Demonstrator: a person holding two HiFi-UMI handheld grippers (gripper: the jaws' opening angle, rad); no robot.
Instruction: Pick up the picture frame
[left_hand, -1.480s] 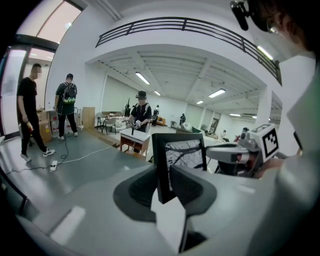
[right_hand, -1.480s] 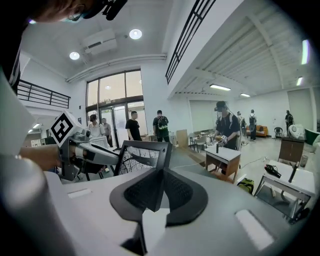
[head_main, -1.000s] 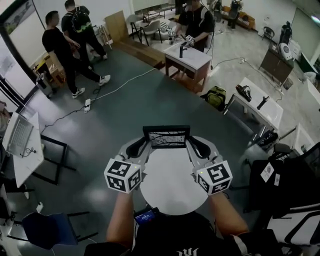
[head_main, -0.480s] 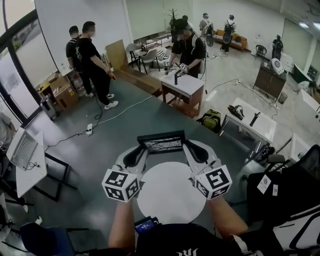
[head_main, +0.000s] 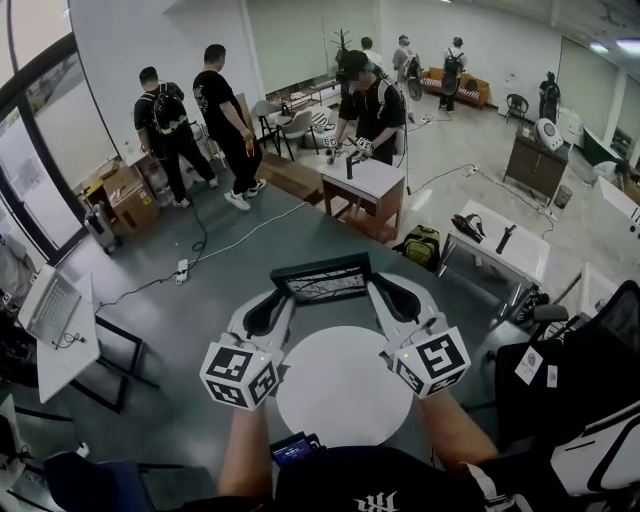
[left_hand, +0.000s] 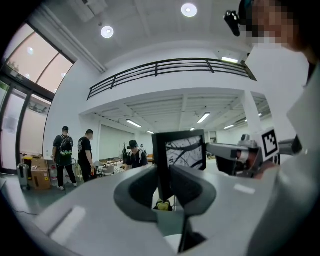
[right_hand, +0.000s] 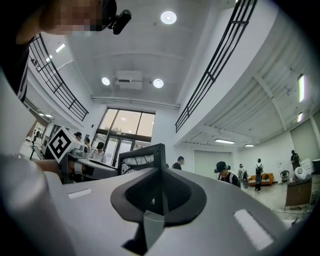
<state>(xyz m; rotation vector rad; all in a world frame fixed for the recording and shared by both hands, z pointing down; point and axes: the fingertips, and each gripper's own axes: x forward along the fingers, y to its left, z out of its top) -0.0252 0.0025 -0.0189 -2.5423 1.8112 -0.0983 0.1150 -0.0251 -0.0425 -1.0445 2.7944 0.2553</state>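
The picture frame (head_main: 322, 281), black-edged with a black-and-white print of bare branches, hangs in the air between the two grippers, just past the far rim of the round white table (head_main: 340, 400) and clear of its top. It stands upright, with its long side running left to right and its face toward the person. The left gripper (head_main: 283, 300) grips the frame's left edge. In the left gripper view its jaws, which have just been closing, sit narrow with the dark edge of the frame (left_hand: 182, 152) pinched between the pads of the left gripper (left_hand: 162, 182). The right gripper (head_main: 375, 295) holds the right edge the same way. In the right gripper view its jaws have also just been closing, and they are nearly together on the thin side of the frame (right_hand: 142, 160), which is caught between the pads of the right gripper (right_hand: 161, 187). Far off, several people (head_main: 225, 120) stand on the grey floor.
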